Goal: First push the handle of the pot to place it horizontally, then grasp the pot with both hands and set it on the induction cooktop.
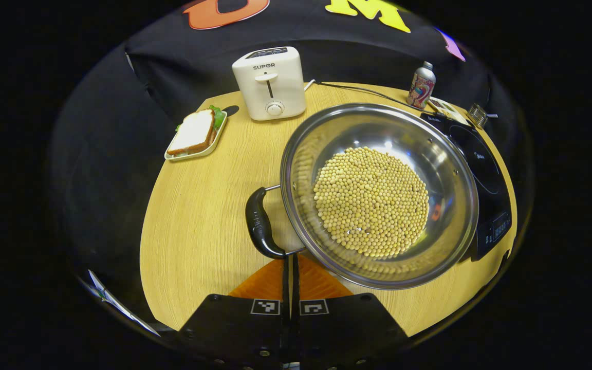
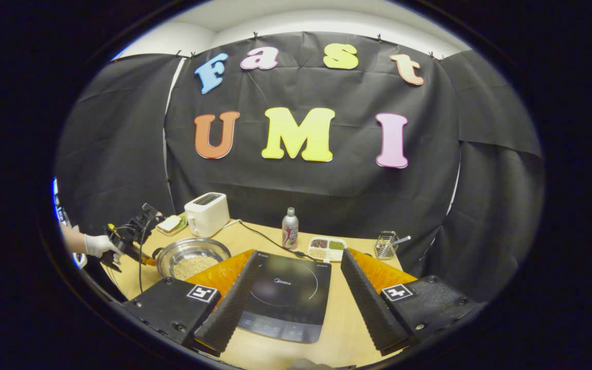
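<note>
A steel pot (image 1: 445, 169) holding soybeans (image 1: 373, 200) stands on the wooden table, just left of the black induction cooktop (image 1: 481, 169). Its black side handle (image 1: 259, 223) faces me in the left gripper view. My left gripper (image 1: 291, 259) is shut with nothing between its fingers, and its tips touch the handle's near end. In the right gripper view my right gripper (image 2: 299, 253) is open wide above the cooktop (image 2: 288, 288), with the pot (image 2: 191, 259) to its left. A gloved hand (image 2: 98, 245) holds the left gripper (image 2: 136, 252) beside the pot.
A white toaster (image 1: 270, 85) and a tray with a sandwich (image 1: 196, 133) stand at the table's far left. A bottle (image 2: 290, 228), a dish of grains (image 2: 327, 246) and a wire holder (image 2: 387, 244) stand behind the cooktop. A cable (image 1: 368, 91) runs along the back.
</note>
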